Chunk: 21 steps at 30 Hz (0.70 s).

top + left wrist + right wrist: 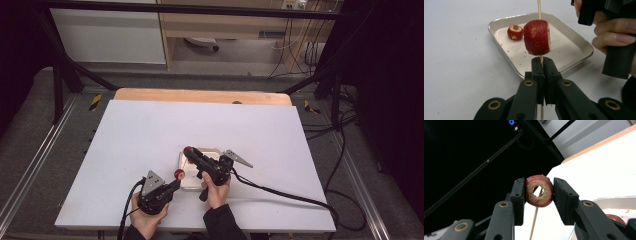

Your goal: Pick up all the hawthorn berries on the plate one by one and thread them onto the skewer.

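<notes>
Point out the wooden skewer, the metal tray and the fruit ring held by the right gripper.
wooden skewer (pixel 539 7), left gripper view, bare shaft above the speared fruit.
metal tray (pixel 584 45), left gripper view, right rim.
fruit ring (pixel 546 195), right gripper view, cut face beside the hole.

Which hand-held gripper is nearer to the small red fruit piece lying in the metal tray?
Right. The right hand-held gripper hovers over the rectangular metal tray, close above the small red fruit piece; the left hand-held gripper, clamping a thin wooden skewer, sits outside the tray's near-left corner.
</notes>
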{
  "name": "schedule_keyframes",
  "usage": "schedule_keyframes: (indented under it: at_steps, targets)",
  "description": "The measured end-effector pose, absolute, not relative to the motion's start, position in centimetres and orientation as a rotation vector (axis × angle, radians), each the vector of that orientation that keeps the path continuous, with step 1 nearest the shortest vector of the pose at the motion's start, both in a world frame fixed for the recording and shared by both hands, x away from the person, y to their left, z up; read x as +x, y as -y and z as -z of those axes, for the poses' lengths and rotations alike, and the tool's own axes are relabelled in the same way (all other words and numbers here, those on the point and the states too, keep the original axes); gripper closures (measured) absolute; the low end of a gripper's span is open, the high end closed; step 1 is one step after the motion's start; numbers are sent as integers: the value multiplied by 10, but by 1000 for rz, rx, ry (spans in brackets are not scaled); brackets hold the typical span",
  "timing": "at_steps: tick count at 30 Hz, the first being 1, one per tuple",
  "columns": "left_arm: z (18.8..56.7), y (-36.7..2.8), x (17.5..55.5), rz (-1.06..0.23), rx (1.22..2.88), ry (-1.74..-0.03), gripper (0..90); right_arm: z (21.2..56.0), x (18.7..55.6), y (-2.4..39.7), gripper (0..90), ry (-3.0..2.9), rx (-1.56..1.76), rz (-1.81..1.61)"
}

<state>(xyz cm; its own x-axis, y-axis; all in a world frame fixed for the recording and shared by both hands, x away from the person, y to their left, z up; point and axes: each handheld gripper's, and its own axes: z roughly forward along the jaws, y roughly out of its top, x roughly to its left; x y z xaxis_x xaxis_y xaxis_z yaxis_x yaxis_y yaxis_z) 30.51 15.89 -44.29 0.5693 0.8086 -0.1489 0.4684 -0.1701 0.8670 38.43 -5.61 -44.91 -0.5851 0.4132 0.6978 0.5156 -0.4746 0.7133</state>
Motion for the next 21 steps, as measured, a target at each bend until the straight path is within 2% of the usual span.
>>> schedule_keyframes:
  at_steps: [21]
  targets:
    - [452, -146, 305, -451, 1797, -1059, 887, 443, 380, 58, 634, 1585, -1415, 2198]
